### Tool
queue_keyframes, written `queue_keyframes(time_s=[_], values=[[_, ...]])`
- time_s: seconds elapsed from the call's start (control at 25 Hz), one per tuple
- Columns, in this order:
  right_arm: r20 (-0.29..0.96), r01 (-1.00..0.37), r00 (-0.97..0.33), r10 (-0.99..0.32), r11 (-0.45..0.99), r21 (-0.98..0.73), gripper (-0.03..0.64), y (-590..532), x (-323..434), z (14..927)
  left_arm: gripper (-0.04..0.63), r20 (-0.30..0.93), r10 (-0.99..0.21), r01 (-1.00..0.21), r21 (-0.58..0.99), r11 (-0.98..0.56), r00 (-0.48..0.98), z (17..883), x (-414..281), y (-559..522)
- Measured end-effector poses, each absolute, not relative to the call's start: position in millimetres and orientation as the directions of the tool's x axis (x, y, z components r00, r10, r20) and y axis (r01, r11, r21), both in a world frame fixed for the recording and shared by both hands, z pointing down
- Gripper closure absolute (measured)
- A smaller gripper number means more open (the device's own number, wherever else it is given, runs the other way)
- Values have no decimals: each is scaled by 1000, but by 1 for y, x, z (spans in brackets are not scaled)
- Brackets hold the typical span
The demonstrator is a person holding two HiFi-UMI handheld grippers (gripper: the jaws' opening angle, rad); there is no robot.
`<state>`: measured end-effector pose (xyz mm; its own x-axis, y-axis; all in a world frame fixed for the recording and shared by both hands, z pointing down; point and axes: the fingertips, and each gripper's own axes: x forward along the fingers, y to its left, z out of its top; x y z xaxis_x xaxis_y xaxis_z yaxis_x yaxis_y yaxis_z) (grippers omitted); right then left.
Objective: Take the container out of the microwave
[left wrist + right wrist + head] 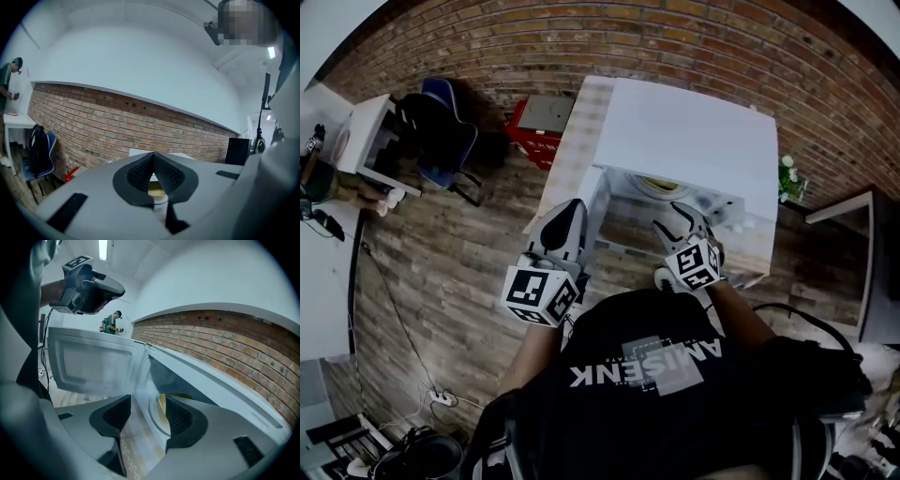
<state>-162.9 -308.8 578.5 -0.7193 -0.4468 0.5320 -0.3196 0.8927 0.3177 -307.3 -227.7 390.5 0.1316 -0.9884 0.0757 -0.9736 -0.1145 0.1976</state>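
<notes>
container [162, 409], a pale yellow round dish with no long side that shows, sits inside the open microwave [694, 141], toward the back of its floor. right gripper [147, 414] is the nearer one: at the microwave's mouth, jaws wide and empty, dish straight ahead and slightly toward its right jaw. left gripper [153, 161], jaws closed on nothing, stands off the microwave's left front.

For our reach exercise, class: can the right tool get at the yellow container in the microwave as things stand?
Probably yes: the microwave door stands open, the right tool points inside with jaws apart, and nothing blocks the yellow container.
</notes>
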Motion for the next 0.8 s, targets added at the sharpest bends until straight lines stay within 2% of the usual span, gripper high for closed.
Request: queue_keyframes(time_s=[0.44, 0.8], values=[[586, -244, -724, -364, 930, 276, 367, -348, -166, 619, 588, 87, -995, -988, 149, -27, 41, 388, -301, -240], [591, -172, -727, -350, 926, 336, 367, -383, -179, 634, 588, 104, -992, -986, 142, 89, -74, 392, -303, -231]])
